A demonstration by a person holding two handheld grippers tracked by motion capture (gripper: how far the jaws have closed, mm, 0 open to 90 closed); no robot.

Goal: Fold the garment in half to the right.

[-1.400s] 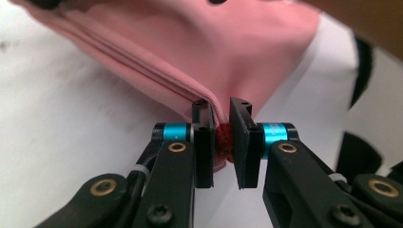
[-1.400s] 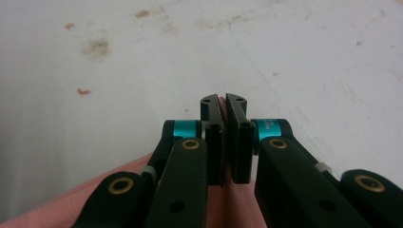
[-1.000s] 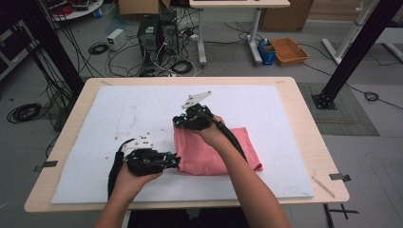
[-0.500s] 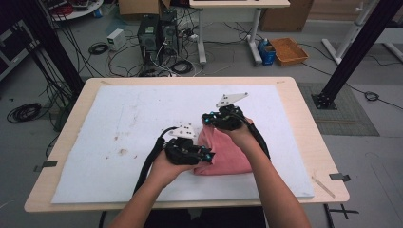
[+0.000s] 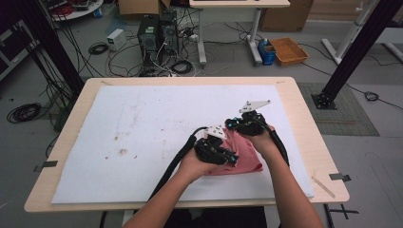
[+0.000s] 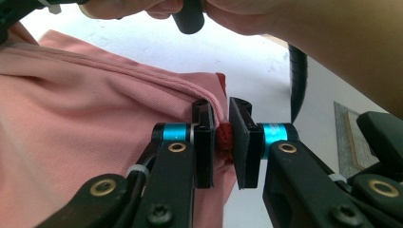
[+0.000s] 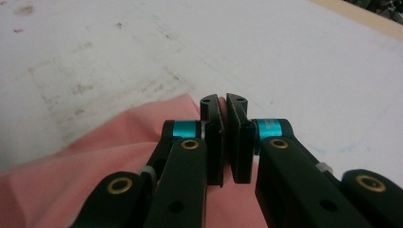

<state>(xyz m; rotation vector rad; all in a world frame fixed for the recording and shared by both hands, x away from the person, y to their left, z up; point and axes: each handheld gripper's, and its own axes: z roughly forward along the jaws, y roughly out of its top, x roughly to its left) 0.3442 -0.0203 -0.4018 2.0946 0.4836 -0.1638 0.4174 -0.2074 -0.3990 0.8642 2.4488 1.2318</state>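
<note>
The left gripper (image 6: pixel 222 142) has its jaws clamped on a bunched edge of the pink cloth (image 6: pixel 85 142), a dark red wad of fabric squeezed between the pads. The right gripper (image 7: pixel 225 137) is closed too, its jaws nearly together with a thin fold of the same cloth pinched at the tips.

In the high view the left gripper (image 5: pixel 233 159) sits at the near left side of the cloth (image 5: pixel 244 154) and the right gripper (image 5: pixel 230 124) at its far edge, each held in a hand with a black cable trailing back toward the person. The cloth lies folded into a small heap between the two hands.

Under the cloth is a white sheet (image 5: pixel 142 133) that covers most of the wooden table (image 5: pixel 304 114); the cloth rests on the sheet's right half, toward the near edge. Left of the cloth the sheet carries brownish stains and faint scuffs. Bits of tape (image 5: pixel 338 176) lie at the table's right and left edges.

Beyond the table, the grey floor holds computer towers (image 5: pixel 154 35) amid tangled cables, a second desk's legs, and an orange tray (image 5: pixel 290 50) beside a blue container. Black frame posts (image 5: pixel 351 52) stand to the right and left of the table.
</note>
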